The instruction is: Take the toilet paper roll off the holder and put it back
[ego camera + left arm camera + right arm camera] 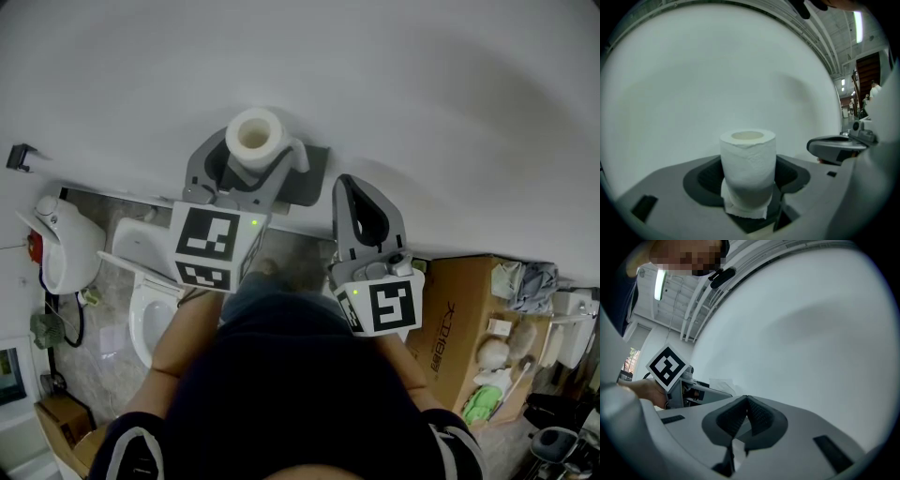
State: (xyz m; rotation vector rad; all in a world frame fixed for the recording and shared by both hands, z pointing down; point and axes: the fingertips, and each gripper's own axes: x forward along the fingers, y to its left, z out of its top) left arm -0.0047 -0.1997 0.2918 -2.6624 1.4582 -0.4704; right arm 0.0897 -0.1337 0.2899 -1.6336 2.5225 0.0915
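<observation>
A white toilet paper roll (255, 134) stands upright between the jaws of my left gripper (255, 159), close to the white wall (394, 84). In the left gripper view the roll (748, 164) fills the gap between the dark pads, a loose flap of paper hangs at its bottom, and the left gripper (747, 180) is shut on it. To the right my right gripper (354, 187) is held up near the wall. Its pads (757, 414) meet with nothing between them. I cannot make out the holder for certain.
A small dark bracket (19, 157) sticks out of the wall at far left. Below are a white toilet (150, 300), a white fixture (61, 244) and a cardboard box (459, 319) with soft items on a shelf beside it.
</observation>
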